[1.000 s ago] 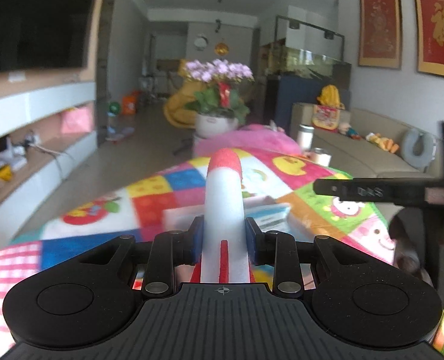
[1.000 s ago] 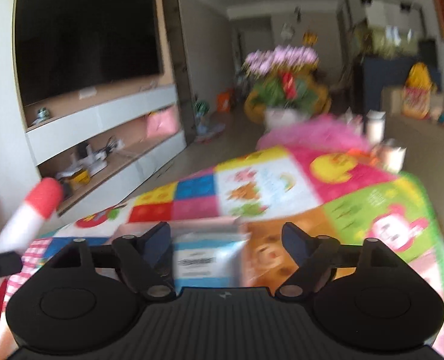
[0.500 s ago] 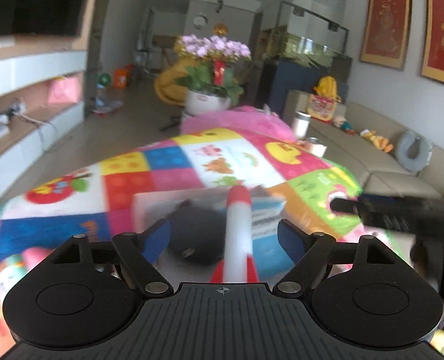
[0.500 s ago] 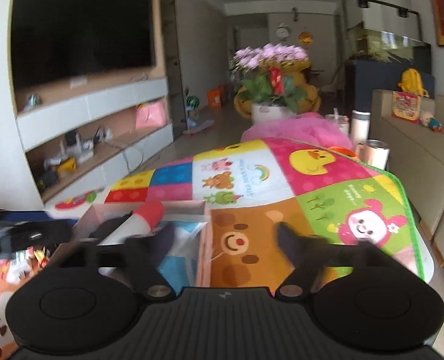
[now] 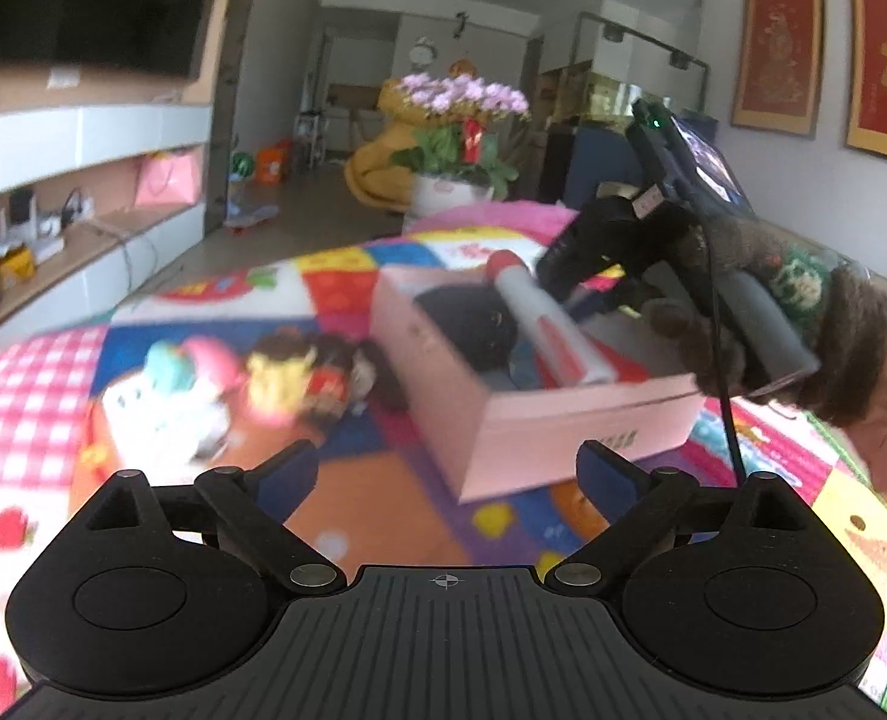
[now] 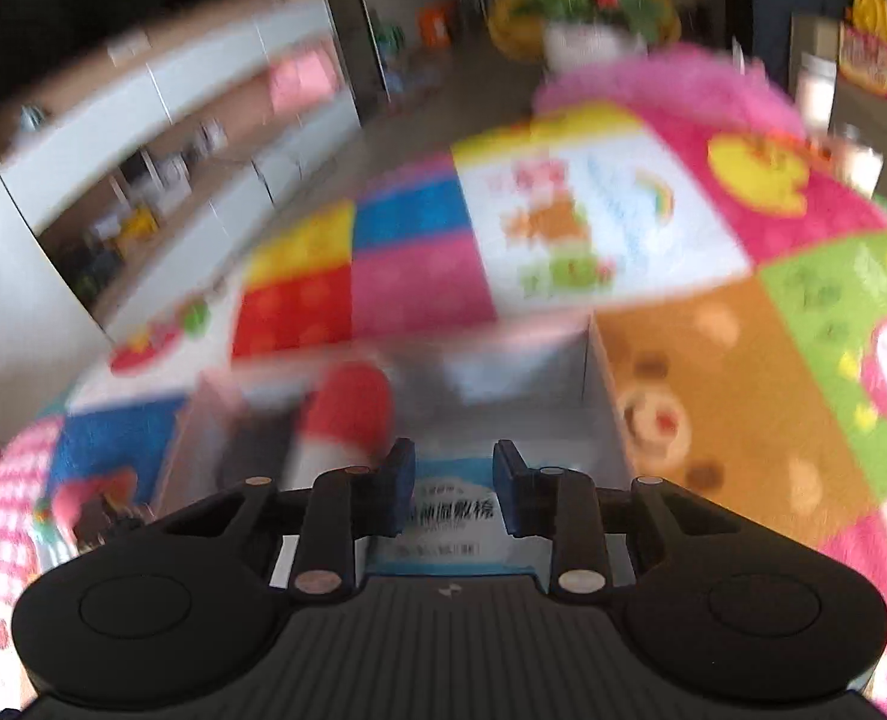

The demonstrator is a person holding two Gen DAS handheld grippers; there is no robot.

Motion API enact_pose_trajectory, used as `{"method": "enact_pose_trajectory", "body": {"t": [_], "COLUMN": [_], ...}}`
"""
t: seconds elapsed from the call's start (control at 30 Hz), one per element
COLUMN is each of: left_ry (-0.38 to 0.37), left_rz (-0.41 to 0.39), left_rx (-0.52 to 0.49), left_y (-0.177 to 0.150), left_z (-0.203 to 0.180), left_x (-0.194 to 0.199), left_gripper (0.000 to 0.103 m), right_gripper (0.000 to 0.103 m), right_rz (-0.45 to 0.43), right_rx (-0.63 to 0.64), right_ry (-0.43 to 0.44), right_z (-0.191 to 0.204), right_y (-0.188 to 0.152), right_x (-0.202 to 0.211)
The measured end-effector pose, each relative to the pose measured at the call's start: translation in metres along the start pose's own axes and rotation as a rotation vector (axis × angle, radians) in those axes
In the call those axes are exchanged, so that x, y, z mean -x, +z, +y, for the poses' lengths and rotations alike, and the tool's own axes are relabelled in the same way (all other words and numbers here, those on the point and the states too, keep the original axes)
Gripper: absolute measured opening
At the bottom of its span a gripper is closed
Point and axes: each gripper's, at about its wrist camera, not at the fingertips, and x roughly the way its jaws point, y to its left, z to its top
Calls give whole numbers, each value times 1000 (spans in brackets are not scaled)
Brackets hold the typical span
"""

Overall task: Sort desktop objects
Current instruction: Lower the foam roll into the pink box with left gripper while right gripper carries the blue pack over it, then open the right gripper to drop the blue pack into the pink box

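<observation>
Lying slantwise in the pink box (image 5: pixel 563 414) is the red-tipped white rocket toy (image 5: pixel 548 327), nose up toward the far wall, tail near the front right corner. Beside it sits a black rounded thing (image 5: pixel 473 324), w/ a blue-white packet (image 6: pixel 452 516) flat on the box floor; the print on it is too blurred to read. Box sits on a patchwork play mat (image 5: pixel 347 516) covering the bench.

Left gripper (image 5: pixel 446 480) is opening, jaws spread wide w/ nothing between them, hovering short of the box's near wall. Right gripper (image 6: pixel 452 483) is shut: pads stand close together right over the packet, but blur hides whether they pinch it or just hang above, so can't tell if it holds anything. A gloved hand (image 5: pixel 761 324) carries it over the box's right side.

Left of the box, a clump of small plush toys (image 5: pixel 245 378) waits on the mat, prob. next to sort.

Risks, as I judge it: rocket leans on the rim-side contents & could roll or tip out if the right gripper bumps it. Open left jaws near the thin box wall could shove the light box across the soft mat. Plush clump is tangled, so a grab may drag 2 at once.
</observation>
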Motion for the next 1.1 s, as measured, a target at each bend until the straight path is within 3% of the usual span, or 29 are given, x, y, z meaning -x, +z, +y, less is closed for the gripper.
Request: {"method": "enact_pose_trajectory", "body": {"t": [0.1,0.23,0.37,0.5,0.63,0.7,0.77,0.8,0.93,1.1], "left_ry": [19,110,200,227,218,208,203,200,194,203], "left_rz": [7,7,3,-13,-6,-12,-26,-28,-20,-16], "left_rx": [52,82,109,161,206,224,227,225,217,216], "left_y": [-7,-11,-15,-21,-30,-31,-31,-31,-31,-31], "left_z": [17,31,44,57,67,70,71,70,67,66], "left_x": [3,5,6,18,25,26,28,28,27,26], "left_gripper": [100,102,103,103,103,103,103,103,103,103], "right_gripper": [30,30,36,37,50,49,49,49,49,48], "right_rz": [-1,-146,-189,-127,-50,-1,-16,-21,-10,-74], "right_rx": [-10,15,124,196,294,345,362,339,164,138], "right_ry": [-20,-21,-42,-45,-100,-182,-308,-316,-163,-107], "right_z": [-4,-4,19,44,53,50,41,32,1,5], "right_y": [-5,-6,-5,-11,-25,-32,-37,-36,-29,-29], "right_x": [4,47,75,73,57,45,42,44,66,84]}}
